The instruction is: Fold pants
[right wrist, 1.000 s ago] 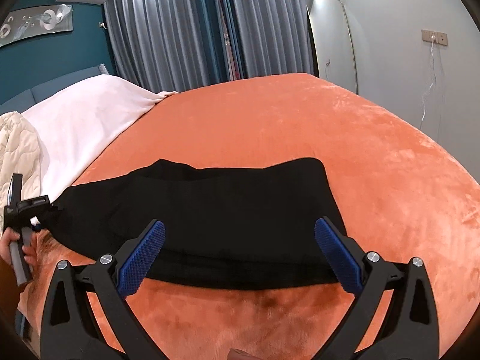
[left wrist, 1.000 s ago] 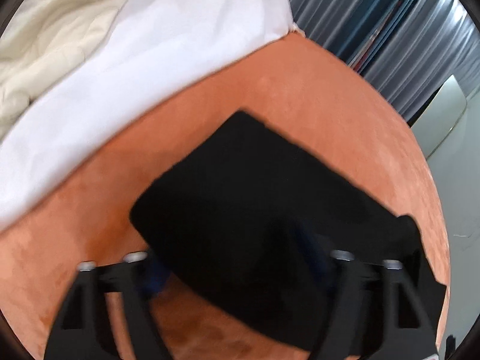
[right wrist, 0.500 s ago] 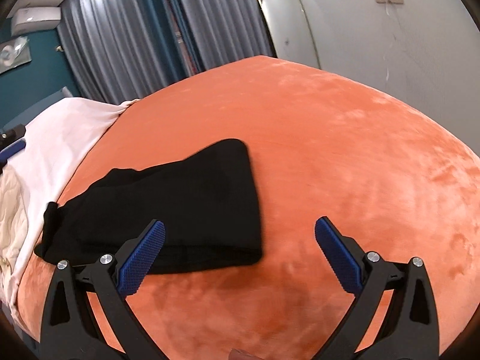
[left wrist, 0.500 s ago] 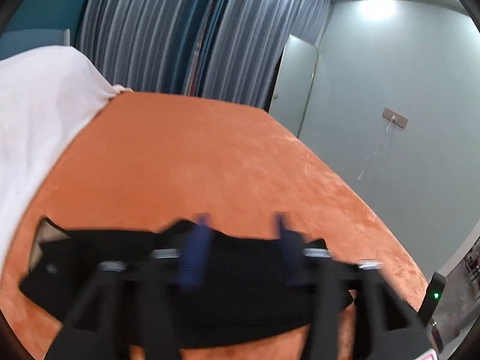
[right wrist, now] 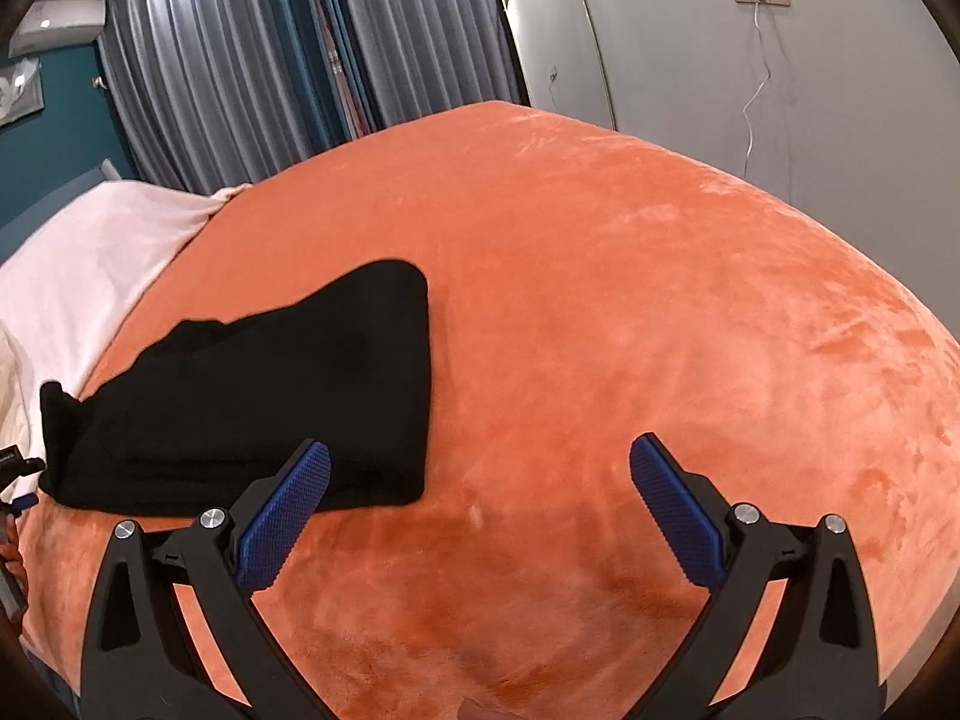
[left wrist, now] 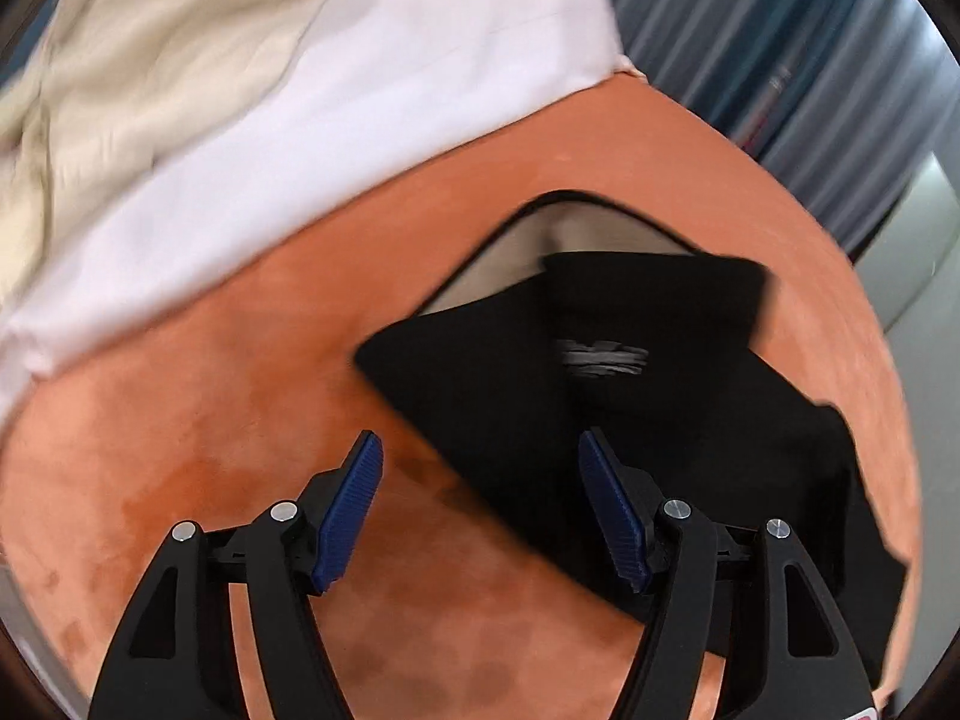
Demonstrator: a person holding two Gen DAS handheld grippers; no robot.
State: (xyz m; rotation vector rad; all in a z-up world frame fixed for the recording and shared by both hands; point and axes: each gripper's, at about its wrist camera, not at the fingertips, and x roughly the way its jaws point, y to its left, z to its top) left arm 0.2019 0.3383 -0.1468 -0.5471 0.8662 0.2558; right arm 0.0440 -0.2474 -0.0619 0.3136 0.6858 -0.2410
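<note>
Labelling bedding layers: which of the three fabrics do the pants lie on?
The black pants lie on the orange plush blanket, not the white sheet or the cream quilt beyond it.

From my left wrist camera the whole view is smeared by motion: the label [left wrist: 603, 355] on the black pants [left wrist: 630, 420] is an unreadable grey streak, and the cream quilt [left wrist: 120, 48] runs off the top-left edge. On my right wrist camera, the picture's left edge cuts off a dark device [right wrist: 15, 468], too little showing to identify.
</note>
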